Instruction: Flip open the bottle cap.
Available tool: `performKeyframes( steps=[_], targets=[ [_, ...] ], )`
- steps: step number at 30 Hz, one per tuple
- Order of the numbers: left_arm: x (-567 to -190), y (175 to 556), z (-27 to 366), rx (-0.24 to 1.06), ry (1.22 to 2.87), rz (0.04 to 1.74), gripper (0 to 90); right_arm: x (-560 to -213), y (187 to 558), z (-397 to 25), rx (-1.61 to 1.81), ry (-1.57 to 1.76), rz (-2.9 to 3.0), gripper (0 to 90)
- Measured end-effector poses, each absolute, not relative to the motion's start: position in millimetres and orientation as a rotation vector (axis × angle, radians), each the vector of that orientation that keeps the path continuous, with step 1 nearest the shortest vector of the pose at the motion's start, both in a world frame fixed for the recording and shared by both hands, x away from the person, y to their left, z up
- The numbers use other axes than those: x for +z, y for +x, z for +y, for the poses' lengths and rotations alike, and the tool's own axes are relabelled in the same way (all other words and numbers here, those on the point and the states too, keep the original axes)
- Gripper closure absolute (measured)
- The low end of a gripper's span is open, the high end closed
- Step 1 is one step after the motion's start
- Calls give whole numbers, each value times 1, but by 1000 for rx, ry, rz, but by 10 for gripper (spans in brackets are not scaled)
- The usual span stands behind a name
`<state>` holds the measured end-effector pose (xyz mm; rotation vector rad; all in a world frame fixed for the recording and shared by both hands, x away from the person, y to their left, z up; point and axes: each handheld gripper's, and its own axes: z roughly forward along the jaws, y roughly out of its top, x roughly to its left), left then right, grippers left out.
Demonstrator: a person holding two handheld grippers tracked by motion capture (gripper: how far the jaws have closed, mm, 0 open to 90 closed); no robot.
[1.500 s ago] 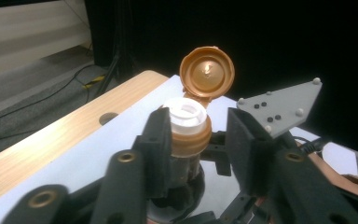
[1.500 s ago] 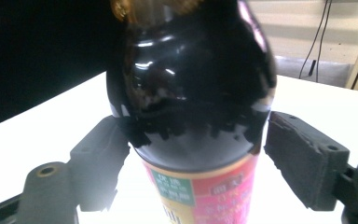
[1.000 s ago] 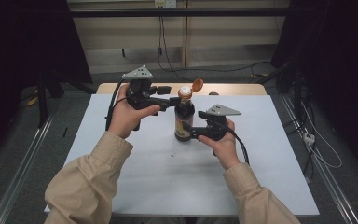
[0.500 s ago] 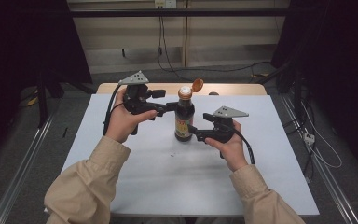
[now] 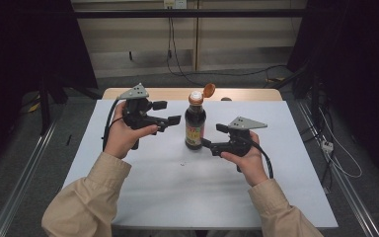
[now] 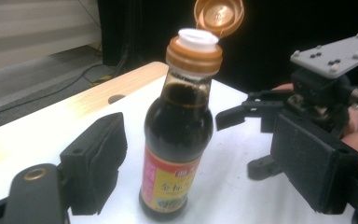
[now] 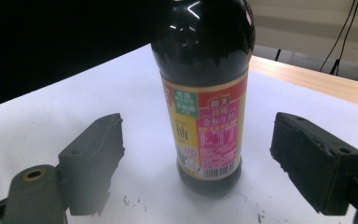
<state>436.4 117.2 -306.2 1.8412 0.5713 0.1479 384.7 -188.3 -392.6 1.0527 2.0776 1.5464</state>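
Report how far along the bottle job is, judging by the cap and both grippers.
Done: the bottle stands upright on the table with its orange flip cap swung open. In hand: nothing is gripped; the left gripper and the right gripper flank it, jaws open and apart from the glass. Left: probably gripping the bottle for the next step.

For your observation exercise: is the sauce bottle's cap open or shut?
Open: the orange flip cap is hinged back above the sauce bottle, baring its white spout.
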Motion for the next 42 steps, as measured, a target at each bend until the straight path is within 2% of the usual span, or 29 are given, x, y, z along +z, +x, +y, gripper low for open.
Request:
performKeyframes(
  steps=[25, 42],
  targets=[
    [-357, 411, 153, 124, 1844, 589, 165, -406, 353, -218, 1553, 1070, 2104, 173],
    [-379, 396, 176, 107, 1837, 611, 156, -415, 335, -233, 1551, 1085, 2101, 173]
  ],
)
